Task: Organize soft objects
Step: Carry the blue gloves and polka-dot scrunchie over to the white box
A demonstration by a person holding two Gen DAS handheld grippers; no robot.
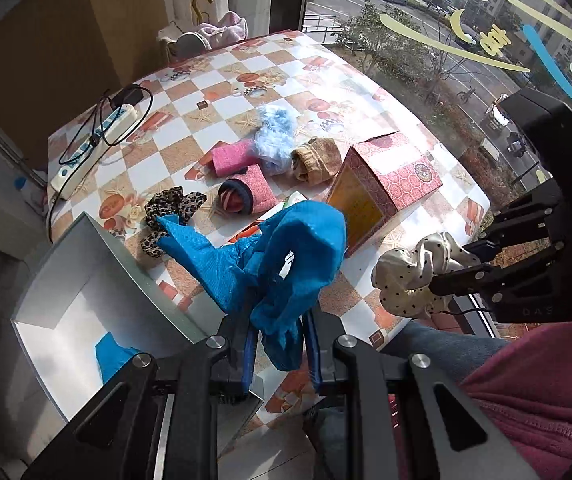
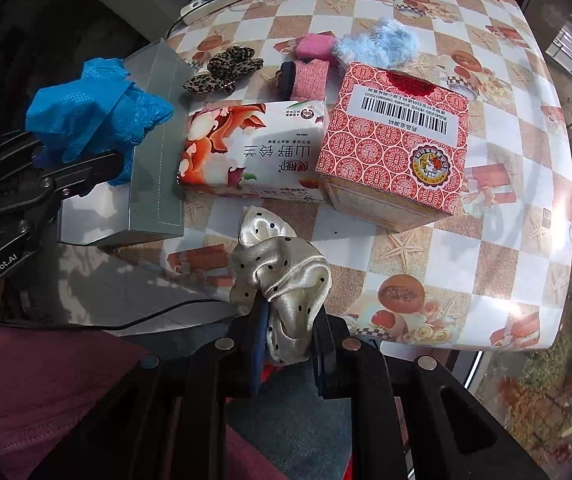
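Observation:
My left gripper (image 1: 280,354) is shut on a crumpled blue plastic cover (image 1: 286,256) and holds it up beside an open white box (image 1: 98,280); another blue piece (image 1: 112,354) lies in the box. My right gripper (image 2: 288,354) is shut on a cream satin scrunchie with black dots (image 2: 282,276), held at the table's near edge. On the table lie a leopard scrunchie (image 1: 172,208), two pink wristbands (image 1: 230,156), a fluffy light-blue scrunchie (image 1: 274,136) and a tan rolled sock (image 1: 316,158). The blue cover (image 2: 94,108) and the left gripper (image 2: 74,172) show in the right wrist view.
A red patterned carton (image 2: 394,144) and a flowered tissue pack (image 2: 246,152) stand mid-table. A white power strip (image 1: 98,140) with cables lies at the far left. The checkered tablecloth (image 2: 486,240) covers the table. A window is on the right.

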